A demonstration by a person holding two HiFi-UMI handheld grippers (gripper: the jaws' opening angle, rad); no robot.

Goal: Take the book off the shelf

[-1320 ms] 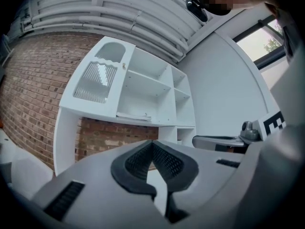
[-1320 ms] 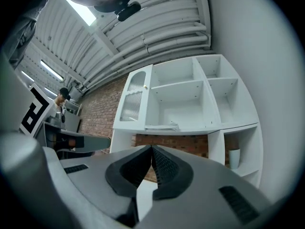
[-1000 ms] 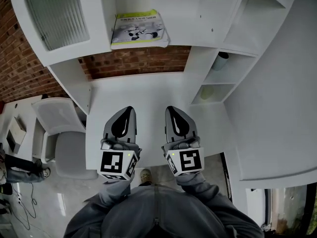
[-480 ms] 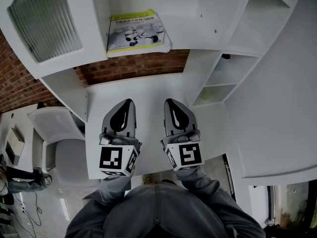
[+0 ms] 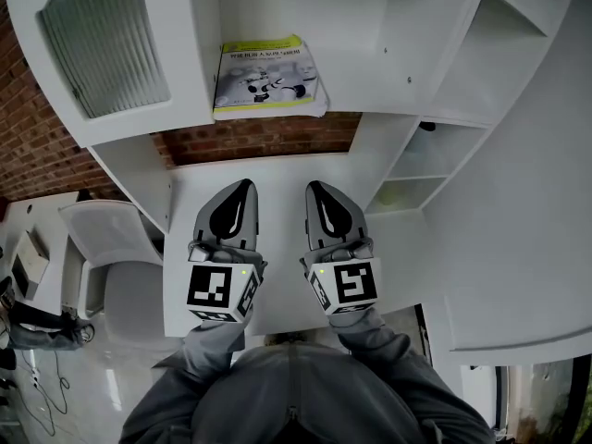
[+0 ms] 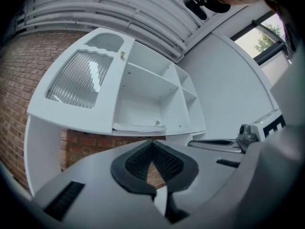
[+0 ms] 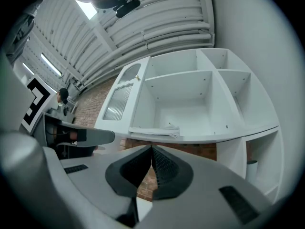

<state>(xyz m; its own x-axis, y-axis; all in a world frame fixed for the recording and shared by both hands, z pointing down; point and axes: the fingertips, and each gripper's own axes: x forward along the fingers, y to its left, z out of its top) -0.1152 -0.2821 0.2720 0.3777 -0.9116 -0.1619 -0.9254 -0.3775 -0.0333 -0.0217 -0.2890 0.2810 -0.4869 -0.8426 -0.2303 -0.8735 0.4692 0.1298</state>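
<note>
A book (image 5: 267, 75) with a yellow-edged cover lies flat on the white shelf (image 5: 365, 86), seen from above in the head view. In the left gripper view the book (image 6: 139, 127) shows edge-on, and likewise in the right gripper view as a thin book (image 7: 155, 130) on the shelf board. My left gripper (image 5: 241, 189) and right gripper (image 5: 317, 190) hover side by side over the white desk (image 5: 277, 174), below and short of the book. Both are shut with nothing between the jaws. The left gripper's tips (image 6: 152, 144) and the right gripper's tips (image 7: 151, 149) point at the shelf.
A frosted-glass cabinet door (image 5: 104, 40) closes the shelf's left bay. Small cubbies (image 5: 416, 169) at the right hold a dark cup and a greenish object. A brick wall (image 5: 259, 137) backs the desk. A grey chair (image 5: 116, 257) stands at the left.
The head view has shifted, so the book and shelf now sit slightly lower and to the right. Both grippers stay shut and side by side, edged a little forward.
</note>
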